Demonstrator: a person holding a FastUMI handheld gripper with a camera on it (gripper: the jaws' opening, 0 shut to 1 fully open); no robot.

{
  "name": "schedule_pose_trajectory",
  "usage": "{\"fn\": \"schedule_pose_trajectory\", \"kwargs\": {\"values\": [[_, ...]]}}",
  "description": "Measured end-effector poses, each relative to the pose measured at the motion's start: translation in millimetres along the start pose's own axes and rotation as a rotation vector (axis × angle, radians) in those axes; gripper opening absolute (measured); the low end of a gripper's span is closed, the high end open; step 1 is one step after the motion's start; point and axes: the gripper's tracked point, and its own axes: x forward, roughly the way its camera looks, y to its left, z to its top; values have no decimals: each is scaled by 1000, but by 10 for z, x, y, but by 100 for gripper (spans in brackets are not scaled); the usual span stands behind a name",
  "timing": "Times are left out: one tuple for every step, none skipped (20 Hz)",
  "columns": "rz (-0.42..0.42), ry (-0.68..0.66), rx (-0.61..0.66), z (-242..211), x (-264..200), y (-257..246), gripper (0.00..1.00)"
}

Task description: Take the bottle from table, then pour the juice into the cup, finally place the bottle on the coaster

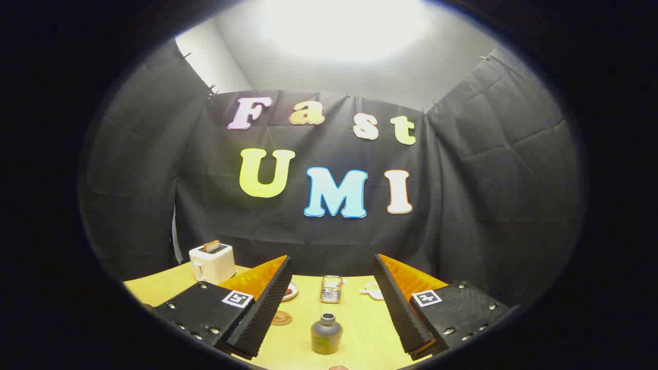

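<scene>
A small dark grey bottle (326,334) with an open neck stands upright on the yellow table (360,329), between my two fingers and a little ahead of them. My gripper (329,308) is open wide, with nothing touching either finger. Beyond the bottle a clear glass cup (331,289) stands further back near the table's far edge. A round brown coaster (281,318) lies flat on the table just beside my left finger, partly hidden by it.
A white toaster (212,263) with a slice of bread in its slot stands at the far left corner. A small plate (290,291) peeks out behind my left finger. A pale flat object (372,290) lies by my right finger.
</scene>
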Motion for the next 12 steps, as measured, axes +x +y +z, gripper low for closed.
{"fn": "schedule_pose_trajectory", "kwargs": {"values": [[1,10,12,-41,6,-3,97],[5,17,20,-65,10,5,97],[13,16,19,-59,20,29,97],[16,18,13,-65,34,29,97],[22,20,12,-91,37,38,97],[29,21,16,-92,43,57,97],[32,20,18,-85,47,61,97],[30,19,15,-80,49,55,97],[31,17,10,-87,55,56,97],[35,13,4,-79,49,60,97],[38,11,0,-83,42,65,97],[40,10,-1,-84,41,64,97]]}}
